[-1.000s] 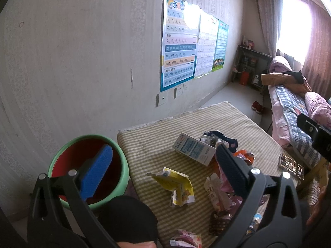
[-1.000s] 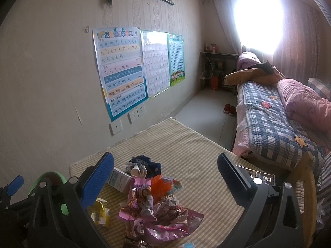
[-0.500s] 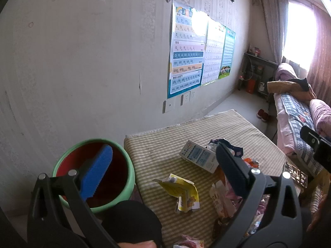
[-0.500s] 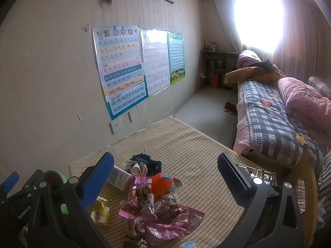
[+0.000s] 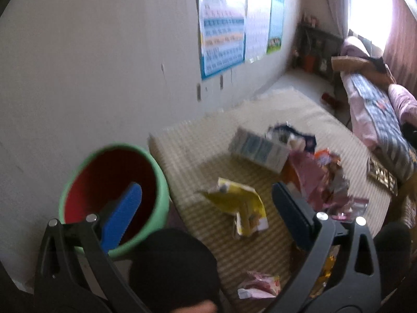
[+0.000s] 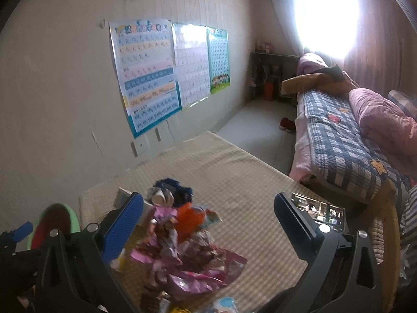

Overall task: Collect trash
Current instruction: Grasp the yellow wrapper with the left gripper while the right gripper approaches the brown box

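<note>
Lying in a heap on the checked worktop [image 6: 234, 182] is the trash pile [image 6: 187, 237]: pink wrappers, an orange bag and a dark blue bag, all bunched together. In the right wrist view the pile sits low between the two jaws of the right gripper [image 6: 208, 224], closer to the blue jaw on the left side. The jaws are wide apart and hold nothing. They do not touch the pile.

The left gripper [image 5: 206, 214] has its jaws wide apart too, with nothing in them. A yellow wrapper [image 5: 239, 208] lies flat on the worktop between these jaws, a bit nearer the dark jaw on the right side. A white and blue carton [image 5: 258, 151] lies farther off, beside the pink wrappers. One small pink wrapper [image 5: 260, 284] lies near the front edge, low in the view.

A green bin [image 5: 156, 180] with a red inside stands just beside the worktop, on its left end. The blue jaw of the left gripper shows in front of the bin's open top. A phone [image 6: 318, 208] lies on the far right part of the worktop, away from the pile. The left view is blurry.
</note>
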`<state>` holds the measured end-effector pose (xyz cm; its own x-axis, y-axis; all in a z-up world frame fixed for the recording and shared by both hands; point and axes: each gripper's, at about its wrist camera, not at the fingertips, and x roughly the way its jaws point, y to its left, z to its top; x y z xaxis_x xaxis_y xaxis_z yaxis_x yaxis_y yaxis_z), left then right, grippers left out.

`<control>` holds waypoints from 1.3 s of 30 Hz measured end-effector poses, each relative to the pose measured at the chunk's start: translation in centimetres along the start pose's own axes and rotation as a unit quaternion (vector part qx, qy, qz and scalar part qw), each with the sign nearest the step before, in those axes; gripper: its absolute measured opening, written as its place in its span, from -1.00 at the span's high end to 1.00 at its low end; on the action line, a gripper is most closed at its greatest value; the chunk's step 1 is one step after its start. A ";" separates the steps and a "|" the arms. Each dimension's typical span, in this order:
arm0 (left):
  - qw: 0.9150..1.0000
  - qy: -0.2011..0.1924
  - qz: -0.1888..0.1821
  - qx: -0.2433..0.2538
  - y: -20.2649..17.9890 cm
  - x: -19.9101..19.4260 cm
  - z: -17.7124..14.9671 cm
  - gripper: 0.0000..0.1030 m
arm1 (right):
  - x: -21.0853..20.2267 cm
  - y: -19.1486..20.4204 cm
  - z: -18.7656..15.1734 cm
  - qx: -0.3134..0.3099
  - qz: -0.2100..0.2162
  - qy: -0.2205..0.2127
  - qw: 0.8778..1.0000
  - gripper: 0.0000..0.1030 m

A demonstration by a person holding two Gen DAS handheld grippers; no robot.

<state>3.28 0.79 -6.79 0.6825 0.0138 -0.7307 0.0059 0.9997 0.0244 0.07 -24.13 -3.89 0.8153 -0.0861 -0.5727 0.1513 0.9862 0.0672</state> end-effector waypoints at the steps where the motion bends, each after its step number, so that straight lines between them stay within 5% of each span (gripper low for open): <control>1: 1.000 0.010 -0.009 0.002 -0.1 0.6 -0.2 -0.90 | 0.0 -0.4 -0.4 0.001 -0.006 0.000 1.000 -0.87; 7: 0.996 0.061 -0.039 0.055 -2.8 5.0 -0.7 -0.29 | 1.6 -2.0 -1.5 0.015 0.006 0.051 0.999 -0.87; 9: 0.993 0.089 -0.041 0.068 -3.6 7.0 -0.9 0.14 | 2.1 -2.3 -1.9 0.025 0.026 0.068 0.997 -0.86; 14: 0.989 0.129 -0.039 0.067 -3.9 9.8 -1.7 0.19 | 2.9 -2.1 -2.7 0.031 0.066 0.100 0.992 -0.71; 16: 0.988 0.134 -0.041 0.067 -3.8 10.2 -2.0 0.22 | 3.4 -2.0 -3.0 0.039 0.086 0.111 0.989 -0.52; 18: 0.987 0.141 -0.053 0.062 -3.6 10.2 -2.2 0.72 | 4.2 -1.8 -3.2 0.046 0.111 0.129 0.984 -0.31; 21: 0.987 0.137 -0.062 0.061 -3.7 9.7 -2.3 0.99 | 5.1 -1.3 -3.5 0.051 0.142 0.152 0.977 -0.04; 24: 0.989 0.117 -0.069 0.058 -3.6 8.4 -2.2 1.00 | 6.1 -0.7 -3.6 0.056 0.168 0.172 0.969 0.11; 35: 0.993 0.094 -0.072 0.023 -1.6 5.4 -1.8 1.00 | 10.4 0.4 -4.1 0.067 0.197 0.228 0.951 0.14; 39: 0.992 0.100 -0.077 0.008 -1.5 5.9 -2.0 0.80 | 11.1 0.7 -4.5 0.069 0.216 0.241 0.944 0.75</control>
<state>5.86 -0.64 -12.48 0.5146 -0.1337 -0.8469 0.1120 0.9898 -0.0882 6.70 -23.76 -13.85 0.4729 0.4276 -0.7704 -0.0387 0.8836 0.4666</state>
